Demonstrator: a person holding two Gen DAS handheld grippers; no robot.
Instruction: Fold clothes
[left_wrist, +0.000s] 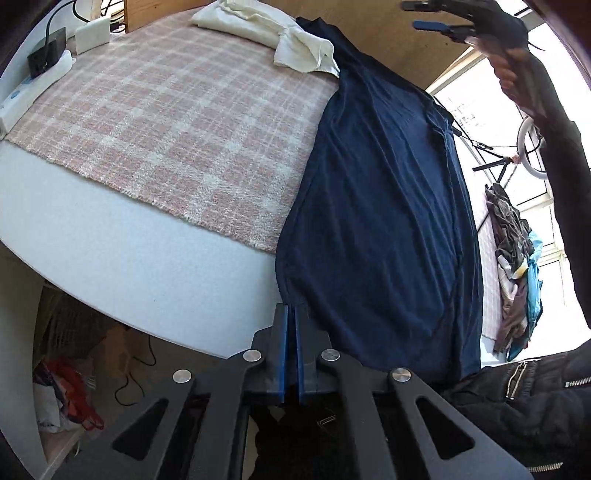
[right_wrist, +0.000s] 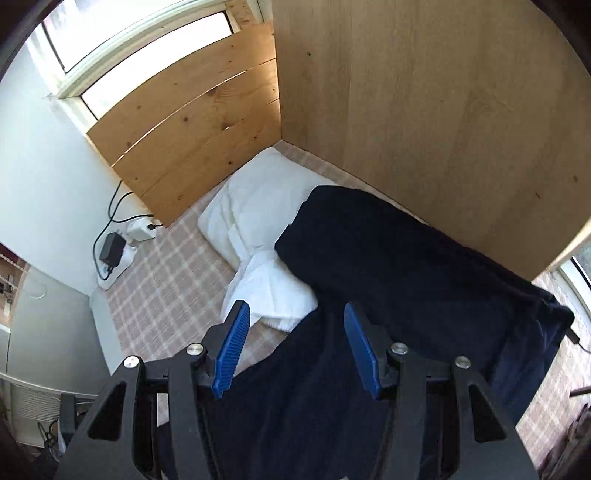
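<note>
Plainly unmarked, navy garment overlaps folded white garment.

Open plaid blanket left of navy garment

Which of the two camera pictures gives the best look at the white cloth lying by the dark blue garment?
The right wrist view: the white cloth lies near the middle, nearly whole, its near end beside the dark blue garment. The left wrist view shows it only small at the top edge, crumpled, touching that garment.

Navy garment, white cloth, pink-and-cream plaid blanket
</note>
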